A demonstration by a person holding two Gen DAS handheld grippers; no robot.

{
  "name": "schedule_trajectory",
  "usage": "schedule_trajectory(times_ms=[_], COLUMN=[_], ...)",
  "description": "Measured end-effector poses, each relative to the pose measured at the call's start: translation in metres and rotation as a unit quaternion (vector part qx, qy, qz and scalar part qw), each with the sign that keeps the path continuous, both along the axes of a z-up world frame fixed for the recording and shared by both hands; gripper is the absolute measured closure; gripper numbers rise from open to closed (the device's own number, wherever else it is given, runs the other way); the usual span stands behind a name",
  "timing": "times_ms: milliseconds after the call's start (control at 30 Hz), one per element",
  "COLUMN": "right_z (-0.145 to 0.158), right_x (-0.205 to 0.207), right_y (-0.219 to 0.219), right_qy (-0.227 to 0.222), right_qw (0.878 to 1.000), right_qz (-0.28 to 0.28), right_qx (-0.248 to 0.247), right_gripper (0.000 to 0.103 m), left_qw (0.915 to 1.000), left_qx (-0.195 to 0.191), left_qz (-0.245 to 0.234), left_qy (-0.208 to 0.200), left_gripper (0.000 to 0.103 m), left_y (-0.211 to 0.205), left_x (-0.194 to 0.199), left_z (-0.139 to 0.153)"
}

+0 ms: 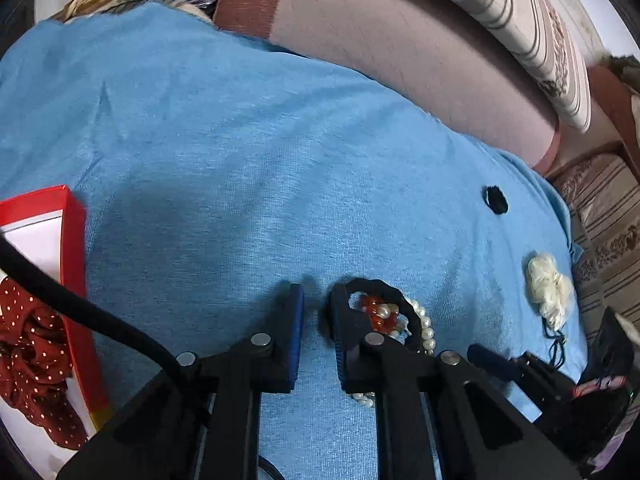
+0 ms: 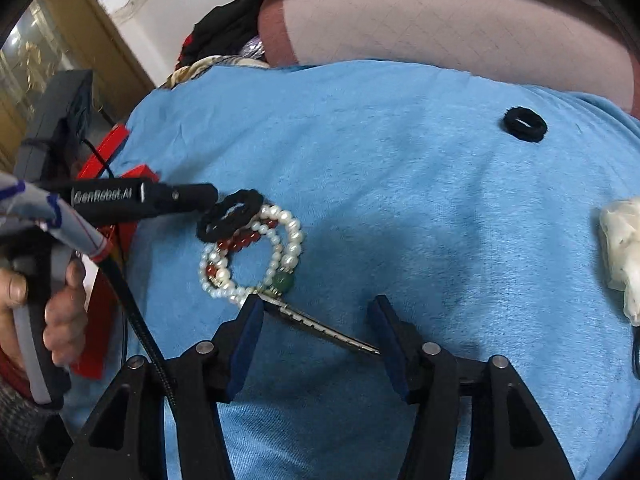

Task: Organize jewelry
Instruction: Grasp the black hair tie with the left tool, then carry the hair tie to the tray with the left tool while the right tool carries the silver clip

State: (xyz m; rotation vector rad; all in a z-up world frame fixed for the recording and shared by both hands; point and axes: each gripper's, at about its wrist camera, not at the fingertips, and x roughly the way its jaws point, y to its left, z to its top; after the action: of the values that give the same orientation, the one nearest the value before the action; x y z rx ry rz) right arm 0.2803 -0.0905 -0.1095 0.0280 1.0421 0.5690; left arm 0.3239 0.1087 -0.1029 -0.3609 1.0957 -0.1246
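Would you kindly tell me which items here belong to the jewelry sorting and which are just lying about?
Job: pearl bracelet, red bead bracelet, black scalloped hair tie, metal hair clip, red box.
Lying about: pink cushion, striped pillow, blue cloth.

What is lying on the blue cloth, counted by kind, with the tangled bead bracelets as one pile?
Black hair ties: 2, one wavy, one small
Bead bracelet pile: 1
Metal hair clip: 1
White fluffy piece: 1
Total: 5
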Motion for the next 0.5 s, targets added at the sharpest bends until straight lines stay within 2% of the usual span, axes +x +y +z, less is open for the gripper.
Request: schedule_trajectory(times_ms=[33,67,100,200,333,367,400,467,500], right_z=[0.000,0.000,-0.001,-0.003,-0.003,-0.004,-0.005,-0.005,-0.005], right_x=[-0.003,-0.003,-0.006,-0.012,-0.012,-0.010,-0.009,-0.008,-0.008], right_y=[0.001,0.002,0.004,0.011,0.014,0.015,0.015,0.015,0.015], right_qy=[0.003,0.006,0.008,-0.004,-0.013,-0.013,-0.013,-0.016,-0.014], right_qw=[1.000,1.000,1.000,0.999,0.999,0.999,0.999,0.999,0.999], right_qz=[0.006,0.012,0.018,0.033,0.028,0.026,0.024,0.020,0.020], right_qx=[0.005,0.008,0.007,-0.015,-0.037,-0.038,-0.039,-0.048,-0.046], right_gripper=[0.041,0.041,0.041,0.043,0.061,0.066,0.067,0.079,0.084], left_qw=[1.0000,1.0000,0.9999,0.9989,0.9990,0.9990,0.9990,0.9985,0.9984], left_qx=[-0.006,-0.010,-0.017,-0.044,-0.036,-0.032,-0.029,-0.039,-0.047], left_qz=[0.001,0.001,-0.001,-0.009,-0.027,-0.031,-0.033,-0.037,-0.028], left_qy=[0.000,0.000,-0.001,-0.010,-0.004,-0.001,0.000,0.012,0.016], left_gripper=[0.089,0.082,0.070,0.048,0.047,0.052,0.071,0.094,0.094], left_y=[0.002,0.002,0.002,-0.002,-0.019,-0.022,-0.023,-0.023,-0.020], left_x=[0.000,0.001,0.001,0.001,0.010,0.011,0.012,0.014,0.014], left_z=[-0.001,-0.001,-0.002,-0.002,-0.007,-0.009,-0.010,-0.014,-0.014])
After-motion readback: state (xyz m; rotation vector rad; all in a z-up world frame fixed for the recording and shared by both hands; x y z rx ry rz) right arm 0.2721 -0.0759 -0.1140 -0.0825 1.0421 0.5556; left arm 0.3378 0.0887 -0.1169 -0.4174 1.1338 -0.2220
